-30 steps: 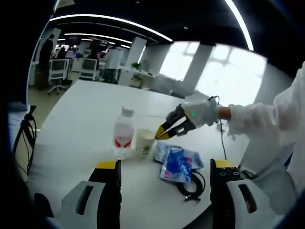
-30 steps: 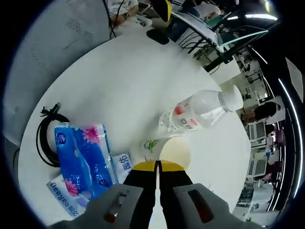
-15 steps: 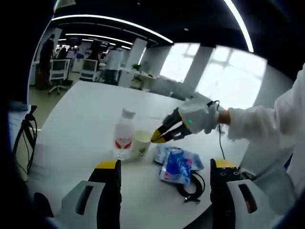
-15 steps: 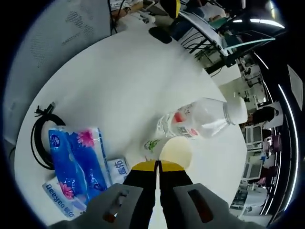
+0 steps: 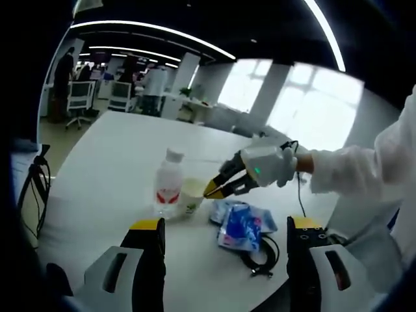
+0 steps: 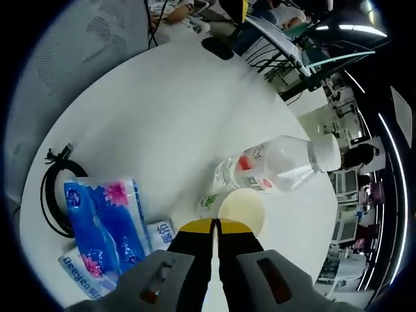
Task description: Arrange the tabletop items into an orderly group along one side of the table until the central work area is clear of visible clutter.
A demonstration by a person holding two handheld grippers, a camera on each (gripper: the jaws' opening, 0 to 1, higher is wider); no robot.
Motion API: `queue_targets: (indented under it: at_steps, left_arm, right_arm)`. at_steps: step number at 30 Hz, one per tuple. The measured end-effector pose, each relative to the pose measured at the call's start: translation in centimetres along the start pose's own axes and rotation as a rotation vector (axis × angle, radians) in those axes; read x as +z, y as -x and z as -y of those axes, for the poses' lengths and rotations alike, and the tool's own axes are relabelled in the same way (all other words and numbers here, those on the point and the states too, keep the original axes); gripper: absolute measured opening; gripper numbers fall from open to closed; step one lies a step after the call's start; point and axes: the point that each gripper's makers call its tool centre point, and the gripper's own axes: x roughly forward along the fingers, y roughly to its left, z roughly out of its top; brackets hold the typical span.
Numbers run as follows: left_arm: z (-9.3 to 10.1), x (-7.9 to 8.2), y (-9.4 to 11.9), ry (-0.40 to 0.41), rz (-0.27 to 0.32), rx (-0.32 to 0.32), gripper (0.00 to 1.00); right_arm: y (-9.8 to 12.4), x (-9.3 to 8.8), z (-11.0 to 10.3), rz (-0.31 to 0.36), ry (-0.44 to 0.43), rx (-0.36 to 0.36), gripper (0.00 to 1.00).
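Both tongs over table: right tongs [image 5: 214, 188] closed at paper cup [image 5: 190, 196] rim; left tongs [image 5: 224, 227] apart, level.

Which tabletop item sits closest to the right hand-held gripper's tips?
The paper cup, right at the right hand-held gripper tips; the water bottle stands beyond it.

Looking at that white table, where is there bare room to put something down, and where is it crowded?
Most of the white table is bare: the wide stretch beyond the water bottle, toward the office chairs. The near edge is crowded: the bottle, paper cup, blue tissue packs and coiled black cable sit close together. The right claw, shut, hovers at the cup.
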Motion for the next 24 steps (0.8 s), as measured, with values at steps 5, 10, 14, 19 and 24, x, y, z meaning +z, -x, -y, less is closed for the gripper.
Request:
queue_targets:
  at_steps: [5,10,14,19,24]
  left_arm:
    - [0.0,0.0,-0.1,0.001,-0.001,-0.002,0.74]
    - [0.1,-0.1,-0.1,-0.003,-0.007,-0.009,0.74]
    - [0.1,0.0,-0.1,0.003,-0.002,-0.012,0.75]
    - [0.0,0.1,-0.2,0.018,0.007,-0.012,0.77]
    - [-0.2,-0.2,-0.5,0.022,-0.002,-0.010,0.80]
  right_arm:
    - [0.0,0.1,0.2,0.010,-0.005,-0.006,0.03]
    - [0.1,0.2,0.5,0.023,-0.019,-0.017,0.08]
    - [0.7,0.6,0.8,0.046,-0.059,-0.040,0.15]
    - [1.0,0.5,0.5,0.064,-0.093,-0.045,0.24]
    - [1.6,0.5,0.4,0.073,-0.160,-0.070,0.29]
